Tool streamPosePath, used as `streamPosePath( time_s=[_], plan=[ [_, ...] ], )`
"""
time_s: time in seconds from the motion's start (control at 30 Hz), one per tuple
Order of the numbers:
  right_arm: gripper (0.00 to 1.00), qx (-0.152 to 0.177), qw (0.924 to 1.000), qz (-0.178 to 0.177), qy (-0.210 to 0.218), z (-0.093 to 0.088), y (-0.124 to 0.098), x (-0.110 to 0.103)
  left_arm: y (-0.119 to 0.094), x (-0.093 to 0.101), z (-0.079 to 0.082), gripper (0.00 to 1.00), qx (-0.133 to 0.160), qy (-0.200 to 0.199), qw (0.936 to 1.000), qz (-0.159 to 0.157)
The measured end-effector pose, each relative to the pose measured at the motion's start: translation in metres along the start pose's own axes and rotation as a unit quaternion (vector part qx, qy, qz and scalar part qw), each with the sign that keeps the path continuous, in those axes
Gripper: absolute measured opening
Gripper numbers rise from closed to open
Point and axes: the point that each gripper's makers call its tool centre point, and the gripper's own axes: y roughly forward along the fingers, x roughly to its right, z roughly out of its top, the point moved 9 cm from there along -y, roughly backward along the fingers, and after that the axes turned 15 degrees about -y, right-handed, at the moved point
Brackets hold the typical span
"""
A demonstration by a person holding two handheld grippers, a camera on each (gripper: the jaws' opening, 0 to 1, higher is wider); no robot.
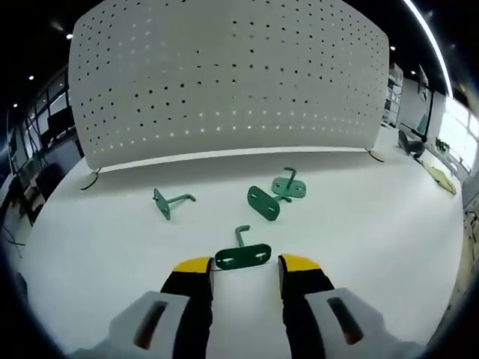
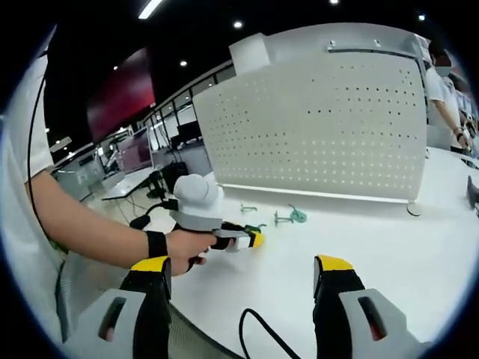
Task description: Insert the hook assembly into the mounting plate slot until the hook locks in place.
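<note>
Left gripper [image 1: 245, 268] rising from the bottom centre, yellow-tipped jaws spread apart on either side of a dark green hook [image 1: 243, 254]. That nearest hook flat on the white table [image 1: 389, 247], oval plate between the tips, touching neither as far as can be told, bent stem pointing up the frame. Three lighter green hooks higher up: one [image 1: 168, 202] at centre left, plate on edge; two at centre right, a tilted one [image 1: 263, 203] just beside a flat one [image 1: 289, 185]. White pegboard [image 1: 232, 75] standing across the top of the frame.
</note>
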Motion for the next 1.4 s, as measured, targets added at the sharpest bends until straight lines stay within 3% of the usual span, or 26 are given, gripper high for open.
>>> streamPosePath(
  time_s=[0.7,1.1,1.4],
  plan=[
    [0.79,-0.002,1.0,0.005,-0.002,0.0,0.002,-0.002,-0.002,-0.012,0.009,0.31,0.006,0.01,0.9999,0.003],
    [0.79,0.006,0.9999,0.009,-0.009,0.004,0.005,-0.001,-0.016,-0.015,0.023,0.3,0.003,-0.041,0.9978,-0.052],
    [0.79,0.008,0.9995,0.019,-0.022,0.007,0.007,-0.002,-0.031,-0.019,0.038,0.29,0.001,-0.104,0.9898,-0.097]
  ],
)
